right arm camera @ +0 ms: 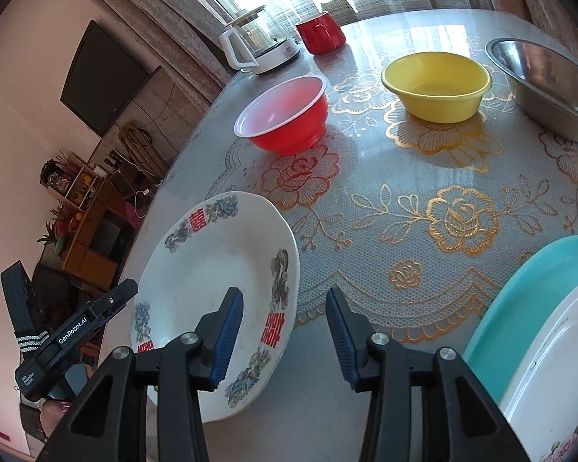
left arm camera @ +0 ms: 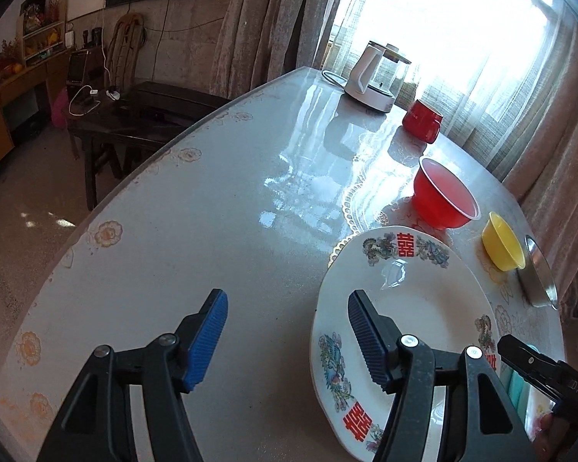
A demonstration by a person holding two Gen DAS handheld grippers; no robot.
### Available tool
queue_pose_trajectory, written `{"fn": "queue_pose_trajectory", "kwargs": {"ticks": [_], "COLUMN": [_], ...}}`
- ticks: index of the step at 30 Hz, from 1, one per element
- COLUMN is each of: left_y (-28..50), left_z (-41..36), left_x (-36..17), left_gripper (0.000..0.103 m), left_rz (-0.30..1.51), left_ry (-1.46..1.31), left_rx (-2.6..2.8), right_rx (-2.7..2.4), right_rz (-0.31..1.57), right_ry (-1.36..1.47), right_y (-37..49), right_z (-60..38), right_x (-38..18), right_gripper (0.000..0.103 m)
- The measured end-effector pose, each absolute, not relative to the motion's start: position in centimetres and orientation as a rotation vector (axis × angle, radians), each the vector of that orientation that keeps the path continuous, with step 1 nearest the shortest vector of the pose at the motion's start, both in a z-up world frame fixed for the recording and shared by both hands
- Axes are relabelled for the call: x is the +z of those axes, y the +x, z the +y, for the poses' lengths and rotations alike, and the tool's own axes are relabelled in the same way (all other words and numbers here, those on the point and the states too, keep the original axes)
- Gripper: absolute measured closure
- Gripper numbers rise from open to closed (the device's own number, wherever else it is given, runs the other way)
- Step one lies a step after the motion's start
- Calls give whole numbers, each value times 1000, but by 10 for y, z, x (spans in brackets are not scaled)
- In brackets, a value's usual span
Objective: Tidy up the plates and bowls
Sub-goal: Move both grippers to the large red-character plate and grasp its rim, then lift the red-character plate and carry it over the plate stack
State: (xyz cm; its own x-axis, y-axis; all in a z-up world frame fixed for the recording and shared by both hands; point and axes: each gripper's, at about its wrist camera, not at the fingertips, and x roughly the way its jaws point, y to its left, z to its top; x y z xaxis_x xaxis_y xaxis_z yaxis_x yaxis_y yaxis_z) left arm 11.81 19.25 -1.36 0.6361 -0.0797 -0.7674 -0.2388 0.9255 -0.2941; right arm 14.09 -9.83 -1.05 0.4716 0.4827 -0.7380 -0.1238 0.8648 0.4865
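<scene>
The white plate (right arm camera: 215, 300) with the red characters lies flat on the table (left arm camera: 212, 192), close to the near edge, and both grippers hang just over it. The left gripper (left arm camera: 285, 340) has its jaws spread wide with nothing between them; one blue pad sits above the plate's rim, the other over bare table. The right gripper (right arm camera: 285, 340) is equally wide open and empty, one pad over the plate, the other over the lace cloth (right arm camera: 424, 231).

Further back stand a red bowl (right arm camera: 285, 117), a yellow bowl (right arm camera: 437, 86) and a steel bowl (right arm camera: 547, 81), all apart from one another. A teal plate (right arm camera: 528, 300) with a white one (right arm camera: 558, 369) on top lies to the right.

The worry I'd have: the plate is shallow and glazed, and it sits flat, so a pad may fail to get under the rim and just shove it. Being so near the edge, a shove toward the left could send it off the table. Both grippers closing in together could also knock into each other.
</scene>
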Motion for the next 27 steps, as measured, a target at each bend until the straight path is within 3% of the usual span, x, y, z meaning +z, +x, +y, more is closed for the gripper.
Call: {"fn": "queue_pose_trajectory", "kwargs": {"ticks": [4, 8, 14, 23, 27], "left_y": [122, 124, 128, 129, 127], "left_z": [192, 189, 178, 176, 173], "left_x": [-22, -27, -26, -27, -27], "left_gripper": [40, 61, 76, 77, 77], "left_rz": [911, 929, 920, 917, 901], "left_ry": [-447, -453, -406, -385, -355], "left_rx": [38, 1, -45, -50, -49], "right_rx": [394, 409, 428, 443, 444], "right_rz": [1022, 1029, 1022, 1010, 1020], "right_ry": [391, 384, 382, 366, 365], "right_y": [148, 153, 157, 157, 160], "right_z": [-91, -84, -78, -74, -74], "right_x": [-15, -20, -27, -31, -37], "right_gripper": [58, 58, 60, 68, 78]}}
